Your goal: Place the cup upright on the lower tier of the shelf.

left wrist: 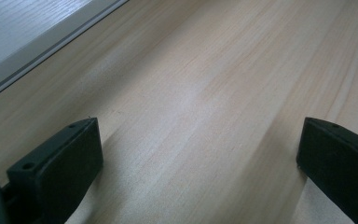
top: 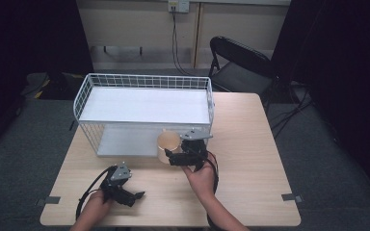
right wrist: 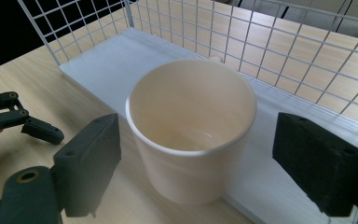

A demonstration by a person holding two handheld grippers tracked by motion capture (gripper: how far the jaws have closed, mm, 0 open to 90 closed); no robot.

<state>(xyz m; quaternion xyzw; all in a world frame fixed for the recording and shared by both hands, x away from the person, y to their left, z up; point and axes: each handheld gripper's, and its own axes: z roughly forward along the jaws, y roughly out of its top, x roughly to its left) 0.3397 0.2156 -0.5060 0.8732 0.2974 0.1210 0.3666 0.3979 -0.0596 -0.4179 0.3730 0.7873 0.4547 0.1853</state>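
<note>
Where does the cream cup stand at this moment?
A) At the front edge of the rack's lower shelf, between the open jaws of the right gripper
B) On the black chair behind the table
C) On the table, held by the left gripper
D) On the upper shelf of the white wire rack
A: the cup stands upright at the front edge of the rack's lower shelf, and the right gripper has its jaws apart on either side of it, not touching.
</note>
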